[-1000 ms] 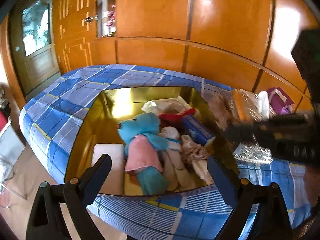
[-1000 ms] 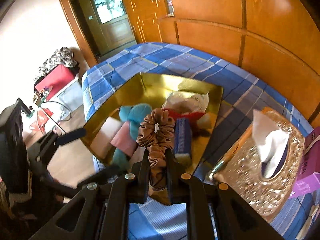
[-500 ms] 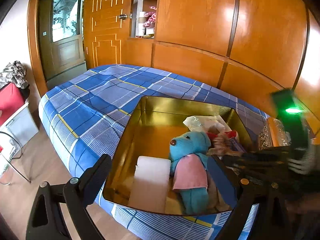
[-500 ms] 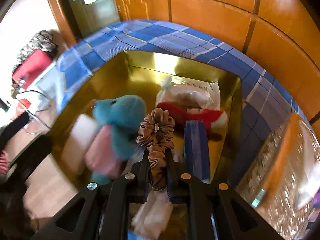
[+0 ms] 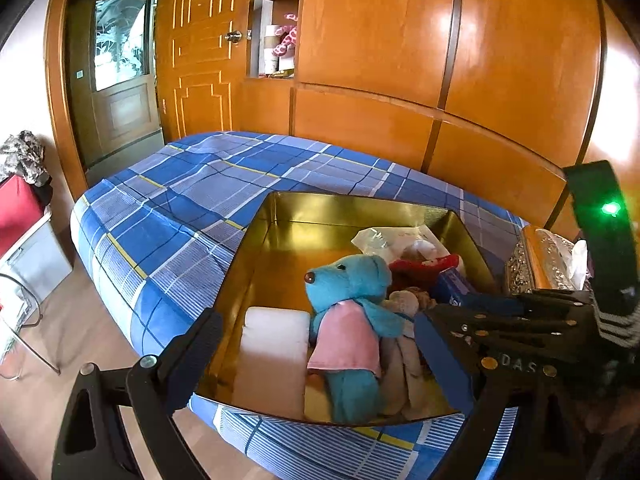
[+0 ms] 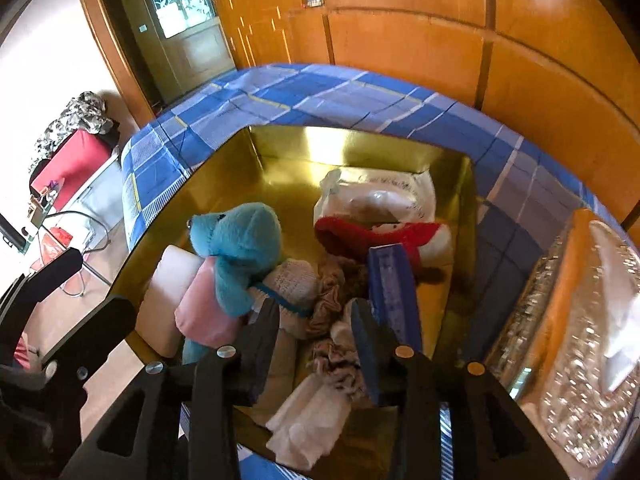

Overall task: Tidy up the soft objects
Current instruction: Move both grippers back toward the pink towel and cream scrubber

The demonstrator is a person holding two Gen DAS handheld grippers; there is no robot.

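A gold box (image 5: 340, 210) (image 6: 360, 144) sits on the blue plaid bed. It holds a teal plush bear in a pink dress (image 5: 352, 312) (image 6: 236, 256), a white foam block (image 5: 276, 356), a red and white plush (image 6: 384, 236), a blue packet (image 6: 394, 296), a plastic bag (image 6: 380, 196) and pale cloths. The brown scrunchie (image 6: 334, 300) lies in the box among them, just past my right gripper (image 6: 316, 312), which is open and empty. My left gripper (image 5: 316, 344) is open and empty at the box's near edge.
A silver and gold tissue box (image 6: 580, 332) (image 5: 540, 260) stands right of the gold box. Wooden wardrobe panels (image 5: 400, 80) rise behind the bed. A red case (image 6: 72, 160) and the floor lie left of the bed.
My right gripper came down into the box, opened and let go of the brown scrunchie, which now lies among the toys. My left gripper drew back a little.
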